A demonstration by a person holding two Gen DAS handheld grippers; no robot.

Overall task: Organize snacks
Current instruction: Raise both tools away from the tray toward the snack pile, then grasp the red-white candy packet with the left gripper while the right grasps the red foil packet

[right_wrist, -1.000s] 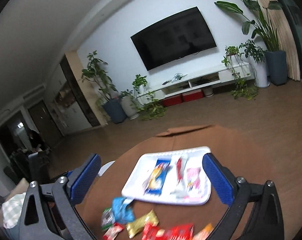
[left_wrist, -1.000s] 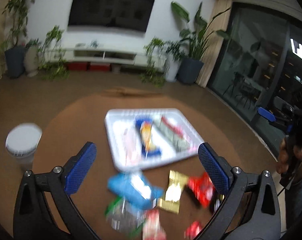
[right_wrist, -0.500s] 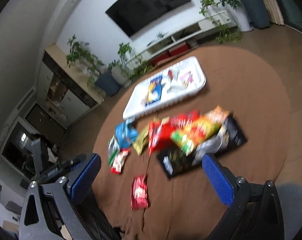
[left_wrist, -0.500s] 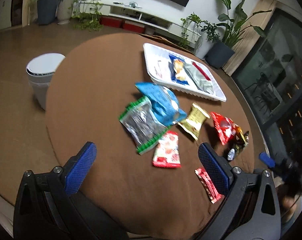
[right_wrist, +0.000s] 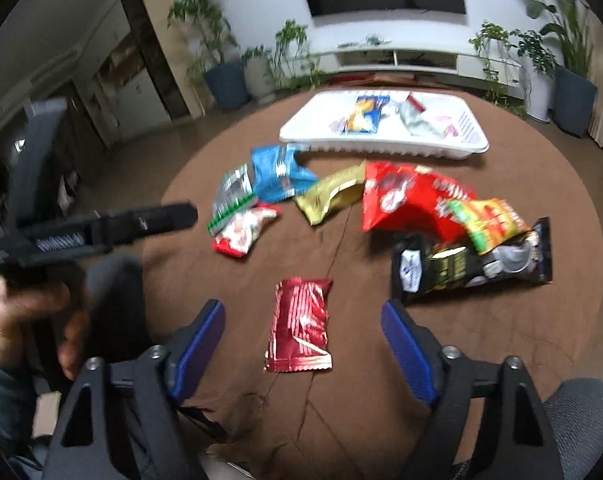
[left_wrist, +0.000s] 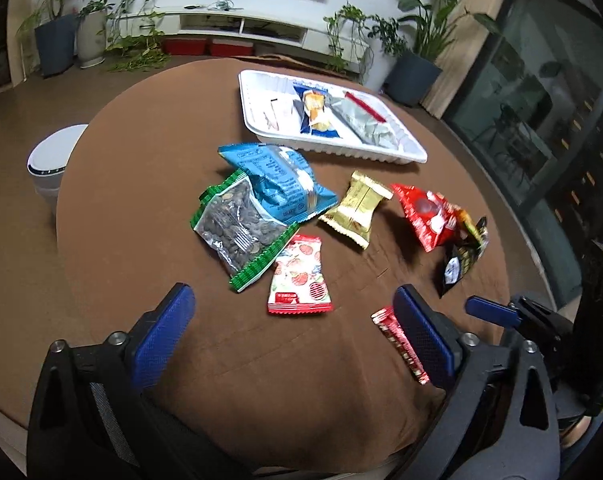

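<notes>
Loose snacks lie on a round brown table. My left gripper [left_wrist: 292, 292] hovers just short of a strawberry-print packet [left_wrist: 299, 276]; its jaws are closing with nothing pressed between them. A seed bag [left_wrist: 237, 228], blue bag [left_wrist: 277, 176], gold packet [left_wrist: 359, 208] and red bag [left_wrist: 423, 216] lie beyond. My right gripper [right_wrist: 301, 306] is over a small red foil packet [right_wrist: 301, 324]. Its jaws are closing either side of the packet, pads still apart from it. The white tray [right_wrist: 381, 146] at the far side holds three packets.
A black bag [right_wrist: 473, 268] and an orange bag [right_wrist: 489, 220] lie right of the foil packet. A white bin [left_wrist: 53, 156] stands on the floor left of the table. A hand [right_wrist: 25, 320] holds the left gripper. Potted plants and a TV unit line the far wall.
Both grippers have come down and tilted towards the table, so the loose snacks now fill the views. The right gripper's jaws stand narrower, with the red foil packet now between them.
</notes>
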